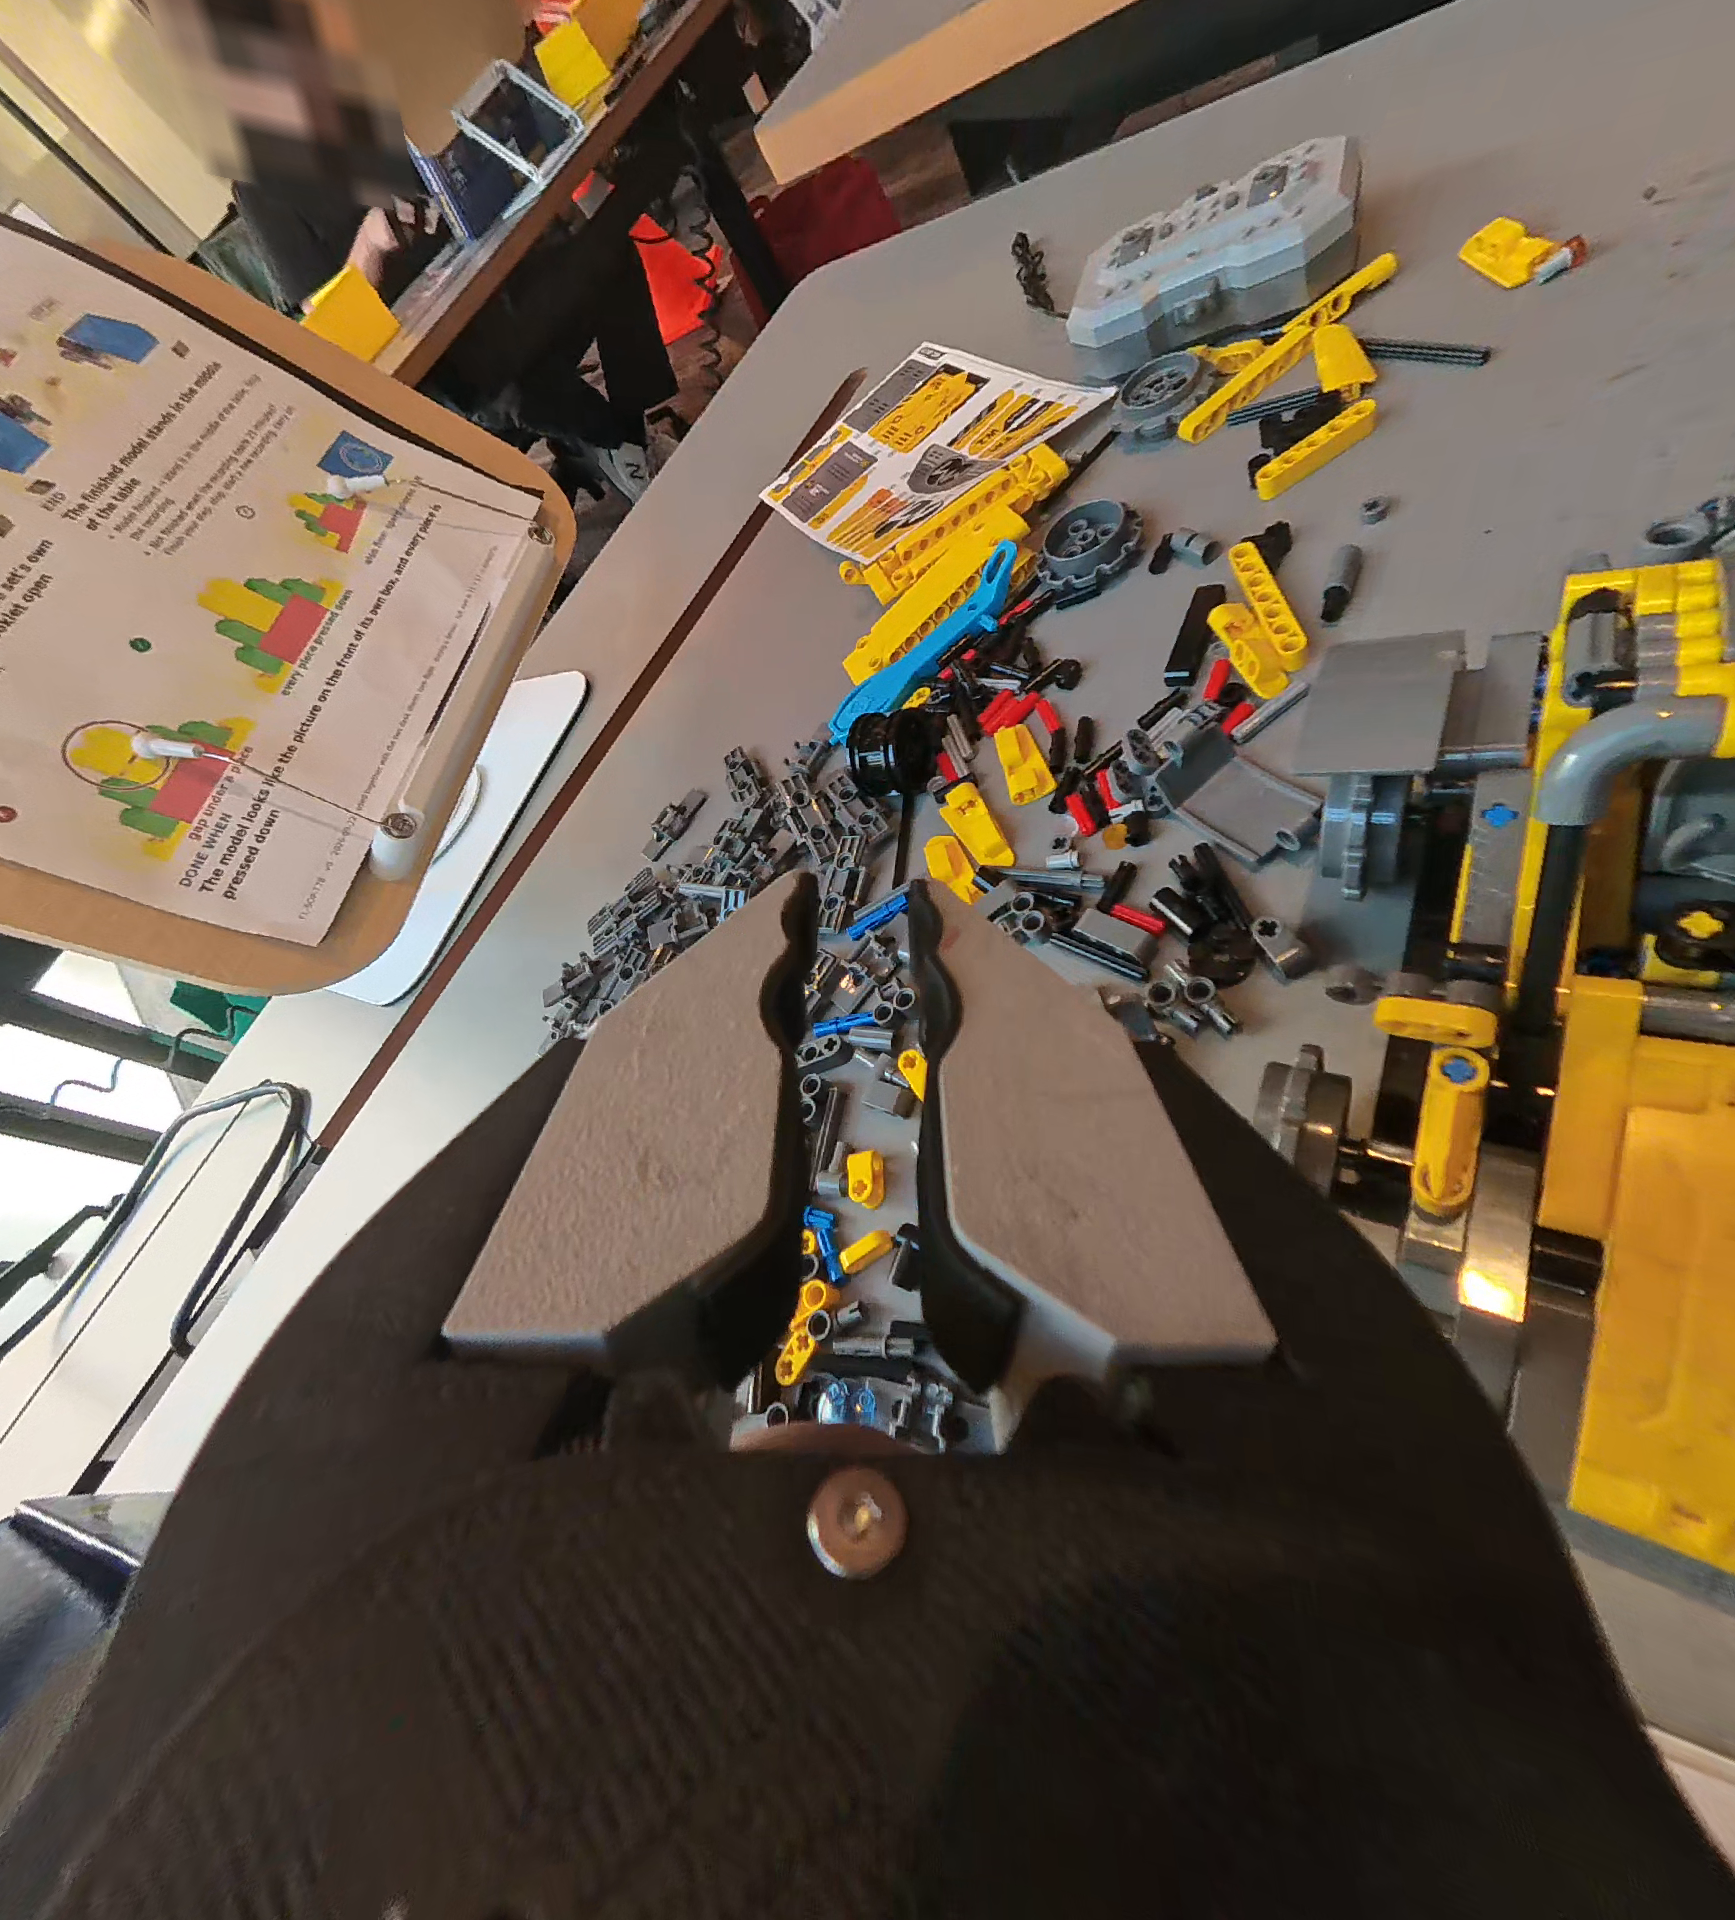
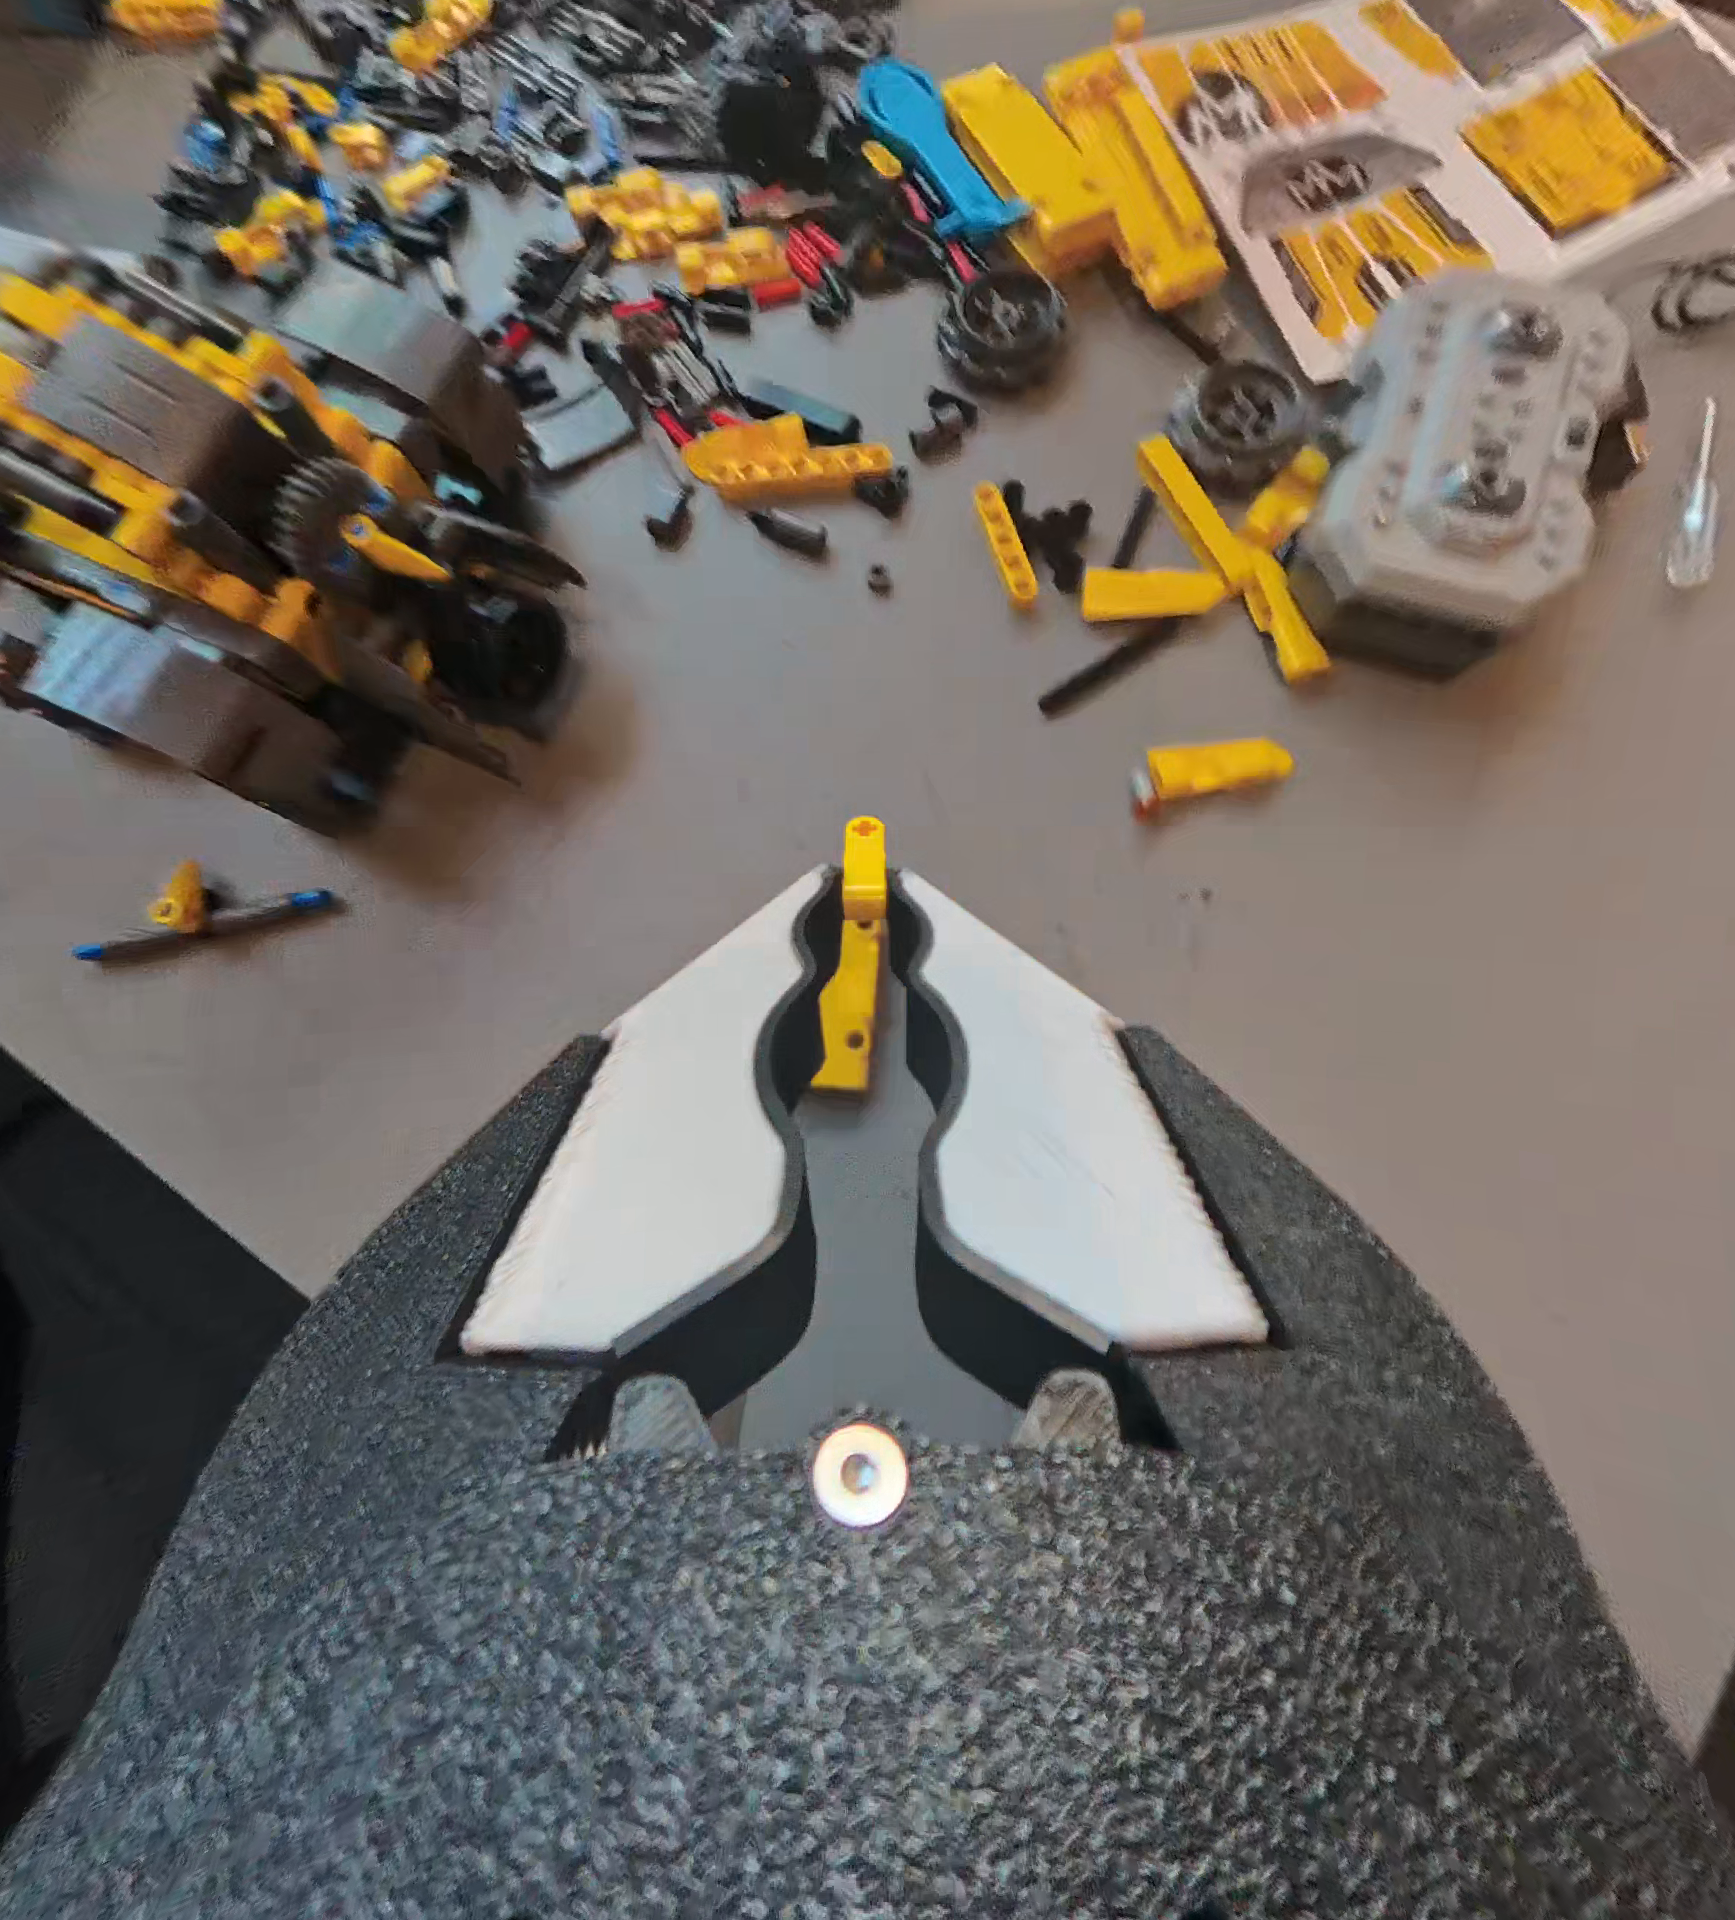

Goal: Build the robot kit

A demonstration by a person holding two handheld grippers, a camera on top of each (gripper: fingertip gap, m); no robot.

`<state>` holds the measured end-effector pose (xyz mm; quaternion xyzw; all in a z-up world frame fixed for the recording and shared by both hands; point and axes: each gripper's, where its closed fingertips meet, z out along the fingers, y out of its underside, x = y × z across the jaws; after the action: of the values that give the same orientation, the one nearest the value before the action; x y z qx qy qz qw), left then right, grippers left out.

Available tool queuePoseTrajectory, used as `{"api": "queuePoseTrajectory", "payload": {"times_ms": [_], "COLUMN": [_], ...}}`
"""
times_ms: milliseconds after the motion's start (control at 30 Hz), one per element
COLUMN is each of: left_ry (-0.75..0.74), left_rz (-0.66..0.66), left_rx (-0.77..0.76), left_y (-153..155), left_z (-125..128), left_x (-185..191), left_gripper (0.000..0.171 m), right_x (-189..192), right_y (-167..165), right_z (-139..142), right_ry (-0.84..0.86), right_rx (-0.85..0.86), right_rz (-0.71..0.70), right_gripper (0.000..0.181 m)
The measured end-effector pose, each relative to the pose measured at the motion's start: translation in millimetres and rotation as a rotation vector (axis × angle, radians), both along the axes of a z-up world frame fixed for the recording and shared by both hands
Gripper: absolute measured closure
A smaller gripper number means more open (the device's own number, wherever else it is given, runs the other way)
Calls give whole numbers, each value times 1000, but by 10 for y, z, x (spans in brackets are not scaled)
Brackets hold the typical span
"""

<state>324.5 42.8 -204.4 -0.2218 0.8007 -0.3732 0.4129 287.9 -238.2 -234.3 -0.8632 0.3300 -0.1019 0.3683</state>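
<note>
Nearest the lens, black textured housing with one metal screw, then the right gripper [image 2: 863, 878] with its white fingers [image 2: 681, 1132] closed almost fully on a slim yellow connector piece [image 2: 858, 971]. Piece held upright between the tips, top end with a cross hole standing out past them, lower end hanging free in the wider gap behind. Below the tool, bare grey table [image 2: 790, 727]. Ahead and to the left, a half-built yellow and black vehicle model [image 2: 219, 540], blurred. Ahead and to the right, a grey battery box [image 2: 1465, 457] with yellow beams leaning at it, and a short yellow beam [image 2: 1218, 769] lying alone, nearer. Left of the tips, a dark axle with blue ends [image 2: 208, 920]. Far ahead, a blue tool [image 2: 936, 145] and a sticker sheet [image 2: 1445, 156].

Left gripper [image 1: 863, 894] with grey fingers [image 1: 655, 1132] parted by a narrow gap, holding nothing, hovering over a dense pile of small grey, black, blue and yellow pins [image 1: 842, 1039]; contact with the pile cannot be told. Just right of the tool, same vehicle model [image 1: 1621, 1039]. To the left, an instruction sheet on a wooden board [image 1: 177, 665].
</note>
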Motion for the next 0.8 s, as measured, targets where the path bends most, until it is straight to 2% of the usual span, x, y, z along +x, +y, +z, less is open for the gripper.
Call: {"api": "queuePoseTrajectory", "payload": {"times_ms": [133, 233, 300, 500, 600, 700, 800], "left_ry": [17, 30, 28, -12, 5, 7, 22], "left_rz": [13, 30, 31, 26, 35, 57, 91], "left_rx": [10, 22, 31, 65, 42, 28, 2], "left_y": [22, 26, 10, -12, 8, 54, 108], "left_z": [-54, -97, -101, -39, -37, -29, -27], "left_x": [17, 30, 25, -7, 3, 30, 64], "left_gripper": [159, 159, 159, 160, 160, 160, 160], "right_x": [-56, -72, -74, -69, -57, -13, 85], "right_y": [-206, -331, -345, -345, -369, -251, 16], "right_z": [-352, -617, -697, -692, -625, -369, -47], "right_ry": [-9, 4, -1, 6, -9, -59, -121], "right_rx": [0, -73, -70, -88, -124, -62, 35], "right_rz": [-113, -136, -121, -101, -95, -69, -32], "right_gripper": [176, 176, 176, 175, 161, 152, 148]}}
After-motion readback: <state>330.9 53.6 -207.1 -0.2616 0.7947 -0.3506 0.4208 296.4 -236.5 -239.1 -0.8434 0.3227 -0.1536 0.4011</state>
